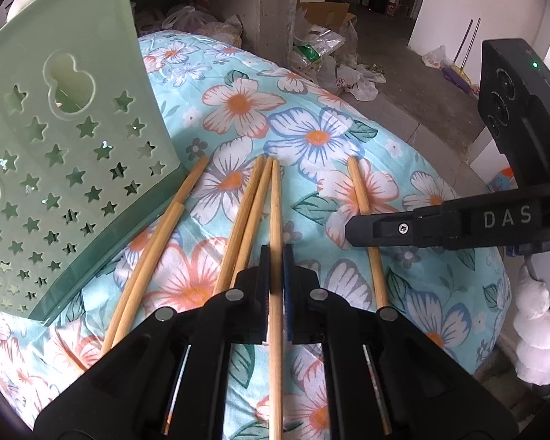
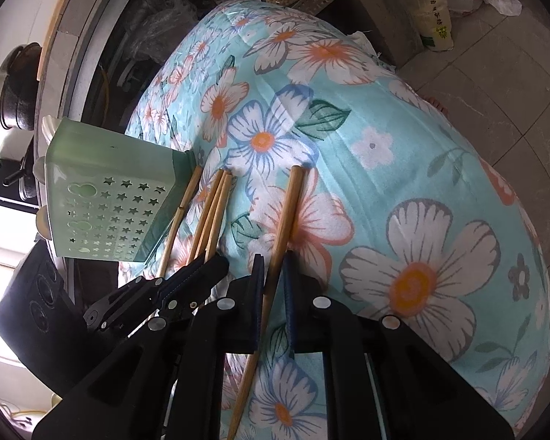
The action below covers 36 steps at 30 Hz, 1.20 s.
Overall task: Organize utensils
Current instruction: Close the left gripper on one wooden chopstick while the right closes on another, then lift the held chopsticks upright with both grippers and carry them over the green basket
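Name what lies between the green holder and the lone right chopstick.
Five chopsticks on the cloth, one between the left gripper's fingers; the left wrist view shows holder and lone chopstick.

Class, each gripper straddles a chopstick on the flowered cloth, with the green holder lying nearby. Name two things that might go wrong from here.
1. The left gripper straddles one chopstick whose neighbours lie right beside it; closing may nudge or catch them.
2. The right gripper has a gap around its chopstick, which lies on the soft, rounded cloth; it may roll or slip.

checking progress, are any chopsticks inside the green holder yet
No: the chopsticks all lie on the floral cloth beside the tipped green holder.
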Motion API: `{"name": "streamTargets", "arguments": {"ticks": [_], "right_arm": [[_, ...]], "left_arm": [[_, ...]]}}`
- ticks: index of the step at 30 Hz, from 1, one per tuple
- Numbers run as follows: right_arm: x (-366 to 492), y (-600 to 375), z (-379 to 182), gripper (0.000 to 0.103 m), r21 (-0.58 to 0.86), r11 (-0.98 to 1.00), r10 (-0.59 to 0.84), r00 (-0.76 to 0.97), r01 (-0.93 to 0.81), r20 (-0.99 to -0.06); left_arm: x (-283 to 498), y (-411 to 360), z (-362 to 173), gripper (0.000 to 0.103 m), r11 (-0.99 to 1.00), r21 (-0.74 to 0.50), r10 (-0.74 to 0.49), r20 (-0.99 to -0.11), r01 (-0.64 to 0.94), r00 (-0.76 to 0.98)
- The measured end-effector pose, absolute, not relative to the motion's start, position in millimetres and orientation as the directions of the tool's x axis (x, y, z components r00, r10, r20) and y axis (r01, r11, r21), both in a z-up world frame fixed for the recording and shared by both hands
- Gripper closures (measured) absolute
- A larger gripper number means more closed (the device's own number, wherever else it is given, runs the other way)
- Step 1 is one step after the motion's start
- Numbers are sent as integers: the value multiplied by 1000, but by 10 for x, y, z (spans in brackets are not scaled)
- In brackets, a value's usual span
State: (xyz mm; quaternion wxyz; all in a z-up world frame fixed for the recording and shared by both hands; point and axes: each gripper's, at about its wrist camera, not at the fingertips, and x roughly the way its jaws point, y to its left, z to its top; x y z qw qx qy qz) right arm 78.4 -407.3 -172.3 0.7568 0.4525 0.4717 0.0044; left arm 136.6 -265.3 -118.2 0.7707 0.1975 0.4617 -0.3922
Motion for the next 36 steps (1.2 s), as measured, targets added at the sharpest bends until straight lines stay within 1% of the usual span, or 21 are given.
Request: {"name": "streamTargets", "arguments": {"ticks": [5, 9, 11, 14, 19, 21, 25, 32, 36], "right_arm": [[776, -4082, -1711, 93, 695, 599, 439, 563, 398, -701], [765, -4070, -1632, 93, 694, 618, 432, 579, 368, -692], [767, -4057, -1557, 93, 693, 634, 426, 592, 344, -684], [778, -4027, -1454, 93, 680, 662, 410, 606, 316, -681], [788, -4008, -1413, 93, 679, 672, 411, 613, 297, -675], [784, -4007, -1411, 93, 681, 670, 413, 614, 295, -672], [781, -4024, -1423, 93, 683, 666, 412, 615, 301, -672], [778, -4040, -1402, 93, 673, 673, 398, 616, 307, -680], [784, -4034, -1400, 93, 668, 676, 394, 613, 312, -685]], "left_arm": [[1389, -2481, -951, 97, 624, -144, -493, -835, 768, 244], [1422, -2235, -604, 97, 623, -230, -587, -769, 748, 253], [1481, -2053, -403, 97, 624, -286, -639, -723, 727, 264], [1577, -1799, -83, 97, 629, -338, -693, -650, 700, 310], [1747, -1352, 510, 97, 627, -405, -764, -485, 665, 425], [1781, -1174, 716, 97, 636, -410, -767, -428, 654, 478], [1853, -942, 1036, 97, 634, -427, -774, -354, 645, 526], [1826, -714, 1417, 97, 642, -400, -766, -286, 654, 577], [1753, -476, 1567, 97, 643, -398, -761, -228, 655, 608]]}}
